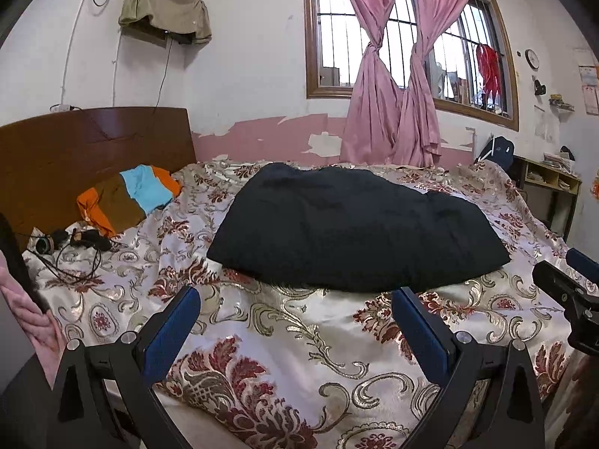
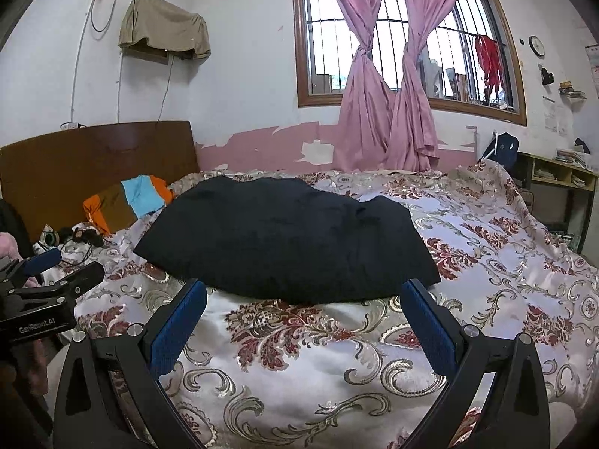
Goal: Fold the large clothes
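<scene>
A large black garment (image 1: pixel 352 224) lies folded into a thick block on the floral bedspread (image 1: pixel 284 340); it also shows in the right wrist view (image 2: pixel 288 239). My left gripper (image 1: pixel 295 295) is open and empty, hovering just short of the garment's near edge. My right gripper (image 2: pixel 305 290) is open and empty, also just short of the near edge. The right gripper shows at the right edge of the left wrist view (image 1: pixel 569 284). The left gripper shows at the left edge of the right wrist view (image 2: pixel 56 273).
An orange, brown and blue cloth (image 1: pixel 127 198) lies by the wooden headboard (image 1: pixel 75 149), with headphones and cables (image 1: pixel 71 243) beside it. Pink curtains (image 1: pixel 393 93) hang at the window behind. A yellow shelf (image 1: pixel 550 187) stands right of the bed.
</scene>
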### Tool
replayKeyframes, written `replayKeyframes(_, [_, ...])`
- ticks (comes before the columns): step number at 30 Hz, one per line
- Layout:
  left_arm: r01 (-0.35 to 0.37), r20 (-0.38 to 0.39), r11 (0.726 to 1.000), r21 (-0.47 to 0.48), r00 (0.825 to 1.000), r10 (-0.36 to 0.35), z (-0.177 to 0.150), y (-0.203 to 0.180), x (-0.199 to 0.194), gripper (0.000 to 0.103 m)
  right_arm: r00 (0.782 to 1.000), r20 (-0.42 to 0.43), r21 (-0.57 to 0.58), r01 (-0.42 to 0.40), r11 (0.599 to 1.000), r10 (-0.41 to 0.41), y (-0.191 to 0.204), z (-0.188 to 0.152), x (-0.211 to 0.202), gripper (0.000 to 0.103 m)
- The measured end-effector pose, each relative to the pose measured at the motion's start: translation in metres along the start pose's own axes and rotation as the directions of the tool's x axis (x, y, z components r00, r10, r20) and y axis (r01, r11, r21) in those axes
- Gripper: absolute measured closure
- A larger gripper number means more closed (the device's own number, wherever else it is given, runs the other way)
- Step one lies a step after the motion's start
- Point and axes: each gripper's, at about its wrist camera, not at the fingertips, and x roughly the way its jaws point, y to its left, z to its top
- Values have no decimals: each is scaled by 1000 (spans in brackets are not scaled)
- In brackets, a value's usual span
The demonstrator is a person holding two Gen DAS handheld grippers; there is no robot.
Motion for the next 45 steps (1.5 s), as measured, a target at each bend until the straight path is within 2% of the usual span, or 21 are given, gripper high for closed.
replayKeyframes(7, [-49, 69, 998, 28, 996, 47, -11, -4, -2, 0, 999, 25, -39, 24, 999, -23, 5, -9, 6, 1])
replayKeyframes(15, [-27, 48, 999, 17, 999, 26, -16, -3, 4, 0, 1000, 2, -10, -23, 1000, 23, 4, -18, 14, 1])
replayKeyframes(45, [-20, 55, 999, 40, 998, 17, -21, -8, 1, 0, 1000, -18, 9, -8, 1000, 9, -3, -25, 20, 1])
